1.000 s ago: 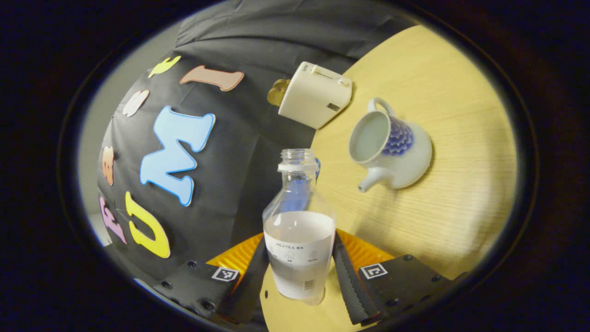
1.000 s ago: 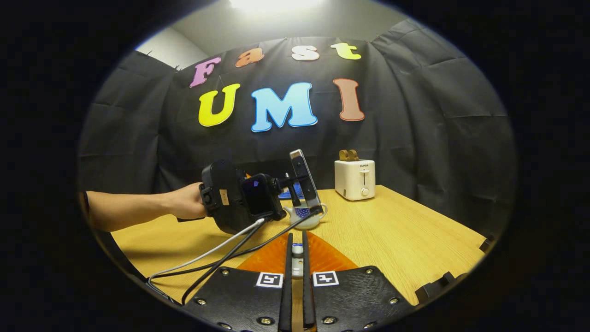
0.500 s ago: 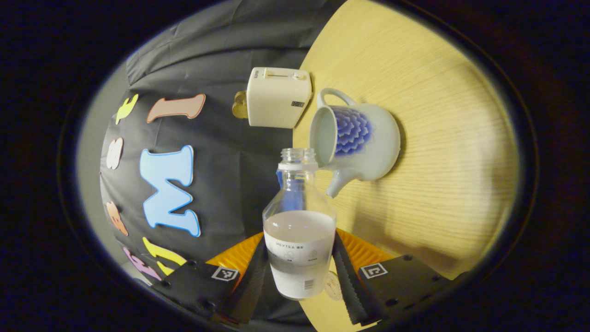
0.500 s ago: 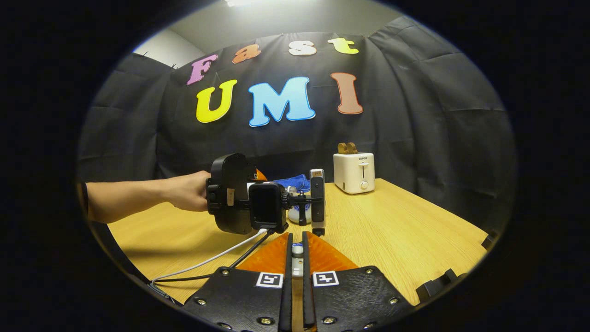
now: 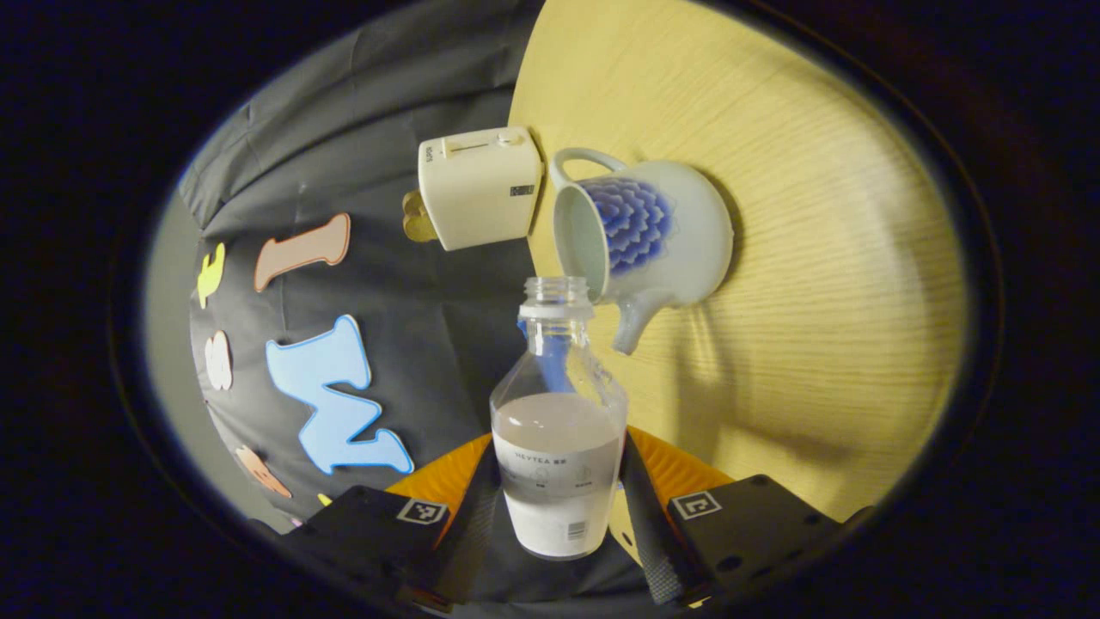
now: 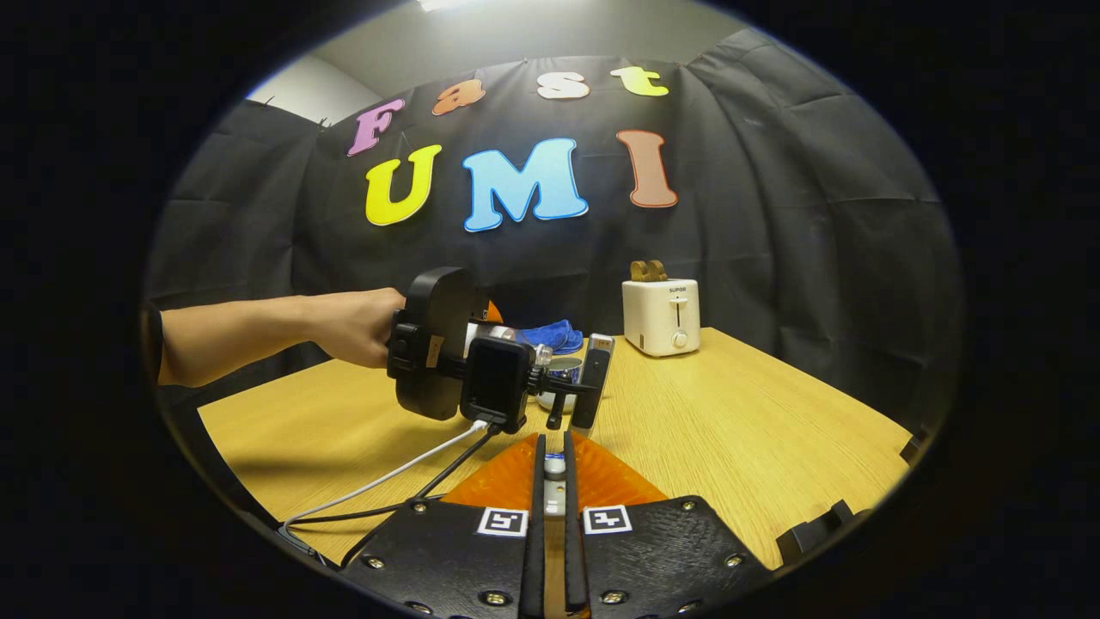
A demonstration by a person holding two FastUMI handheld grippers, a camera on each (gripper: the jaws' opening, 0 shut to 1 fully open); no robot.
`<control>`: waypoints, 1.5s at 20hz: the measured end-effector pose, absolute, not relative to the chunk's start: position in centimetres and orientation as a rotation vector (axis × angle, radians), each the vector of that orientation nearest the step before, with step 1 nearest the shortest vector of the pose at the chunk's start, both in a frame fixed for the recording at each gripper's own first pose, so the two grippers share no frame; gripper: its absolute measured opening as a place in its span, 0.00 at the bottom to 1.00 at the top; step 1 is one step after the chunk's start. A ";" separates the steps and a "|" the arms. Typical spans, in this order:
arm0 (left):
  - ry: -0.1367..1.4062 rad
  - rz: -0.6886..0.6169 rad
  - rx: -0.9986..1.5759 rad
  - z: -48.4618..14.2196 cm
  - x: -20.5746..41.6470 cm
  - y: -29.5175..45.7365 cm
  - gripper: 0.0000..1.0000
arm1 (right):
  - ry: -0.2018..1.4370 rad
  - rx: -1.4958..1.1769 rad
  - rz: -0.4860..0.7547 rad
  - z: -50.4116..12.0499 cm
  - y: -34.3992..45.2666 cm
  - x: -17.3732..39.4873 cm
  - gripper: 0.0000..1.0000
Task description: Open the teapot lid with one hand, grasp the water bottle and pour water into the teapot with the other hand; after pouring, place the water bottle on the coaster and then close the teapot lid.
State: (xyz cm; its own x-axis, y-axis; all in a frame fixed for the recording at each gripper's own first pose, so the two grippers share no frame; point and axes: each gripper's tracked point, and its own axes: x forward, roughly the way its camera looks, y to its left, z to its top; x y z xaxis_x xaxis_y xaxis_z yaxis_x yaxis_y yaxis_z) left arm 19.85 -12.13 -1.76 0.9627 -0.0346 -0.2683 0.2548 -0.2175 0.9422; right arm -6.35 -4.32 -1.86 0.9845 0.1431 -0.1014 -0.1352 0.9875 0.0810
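My left gripper (image 5: pixel 559 464) is shut on the clear water bottle (image 5: pixel 557 430), which is part full and has no cap. The bottle's open mouth sits right beside the rim of the white teapot (image 5: pixel 653 232) with the blue flower pattern; the pot's top is open. No water stream shows. My right gripper (image 6: pixel 554 447) is shut on the small teapot lid (image 6: pixel 555 467), held low and in front of the pot. In the right gripper view a hand holds the left gripper (image 6: pixel 447 352) tilted over the teapot (image 6: pixel 563 378), which is mostly hidden behind it.
A cream toaster (image 5: pixel 477 185) (image 6: pixel 660 316) stands at the back of the wooden table (image 6: pixel 756 430). A blue cloth (image 6: pixel 550 335) lies behind the teapot. Cables (image 6: pixel 404 481) trail from the left gripper across the tabletop.
The left gripper has rolled further and moved in, bringing the bottle's mouth up to the teapot's open top. The right gripper has stayed put with the lid.
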 end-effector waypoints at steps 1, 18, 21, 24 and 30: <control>0.148 -0.255 1.799 -1.3 19.6 -12.4 0.87 | 0.113 0.076 0.142 -2.0 -4.3 -6.3 0.09; 0.151 -0.264 2.011 0.8 19.7 -12.8 0.87 | 0.133 0.087 0.142 -2.1 -4.7 -6.5 0.09; 0.144 -0.271 2.053 1.3 19.8 -13.0 0.87 | 0.138 0.090 0.147 -2.2 -4.6 -6.3 0.09; 0.157 -0.271 2.070 1.5 19.7 -13.0 0.80 | 0.139 0.102 0.142 -2.1 -4.7 -6.3 0.09; 0.165 -0.269 2.124 1.8 20.0 -13.1 0.87 | 0.150 0.110 0.138 -2.5 -4.9 -6.4 0.09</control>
